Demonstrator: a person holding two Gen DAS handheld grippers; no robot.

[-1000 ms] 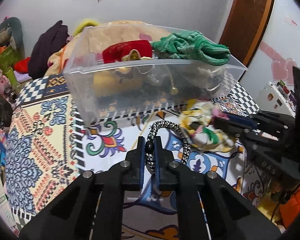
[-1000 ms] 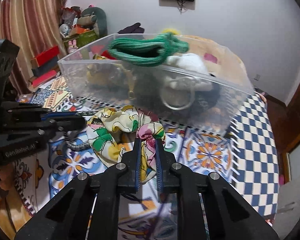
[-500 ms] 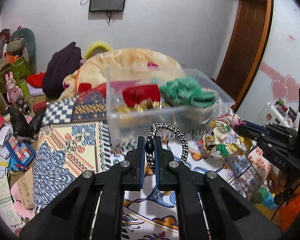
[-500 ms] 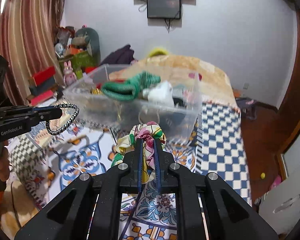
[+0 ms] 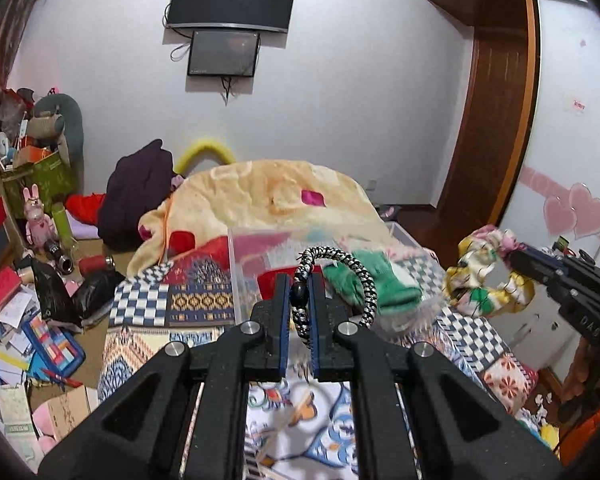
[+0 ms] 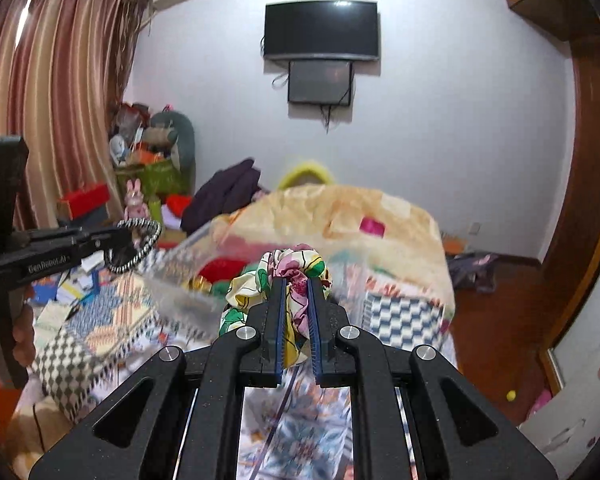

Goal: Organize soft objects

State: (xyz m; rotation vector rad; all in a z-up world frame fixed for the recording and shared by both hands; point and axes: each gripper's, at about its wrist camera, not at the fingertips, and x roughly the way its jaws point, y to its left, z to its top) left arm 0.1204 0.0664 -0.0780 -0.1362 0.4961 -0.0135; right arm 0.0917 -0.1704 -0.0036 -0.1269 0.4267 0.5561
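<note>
Bedroom with pale walls; a curved dark TV (image 5: pixel 230 0) is mounted high on the far wall with a smaller dark screen (image 5: pixel 223 53) just below it. Striped brown curtains (image 6: pixel 52 92) hang at the left of the right wrist view. Bed covered by a patterned quilt (image 5: pixel 172 304) in blue checks and orange motifs, with a cream blanket (image 5: pixel 260 196) heaped at the far end and a dark purple garment (image 5: pixel 136 188) beside that heap. Floor left of the bed is littered with papers, boxes and a pink rabbit toy (image 5: pixel 36 216).

Clear plastic bin (image 5: pixel 236 276) sits on the quilt ahead of both grippers. Inside it: a green knitted item (image 5: pixel 384 284) and something red (image 5: pixel 270 284); the rest of the contents are blurred.

Left gripper (image 5: pixel 300 304): jaws clamped on a black-and-white braided hair tie (image 5: pixel 364 284), pinching it at its dark bead; the loop arcs up and to the right, held in the air on the near side of the bin.

Right gripper (image 6: pixel 296 308): jaws closed on a floral fabric scrunchie (image 6: pixel 292 264), white with pink, yellow and green print, bunched above and below the fingertips. It is held aloft before the bin, clear of the quilt. In the left wrist view the same scrunchie (image 5: pixel 480 272) hangs to the right of the bin.

The two held items are well apart.
</note>
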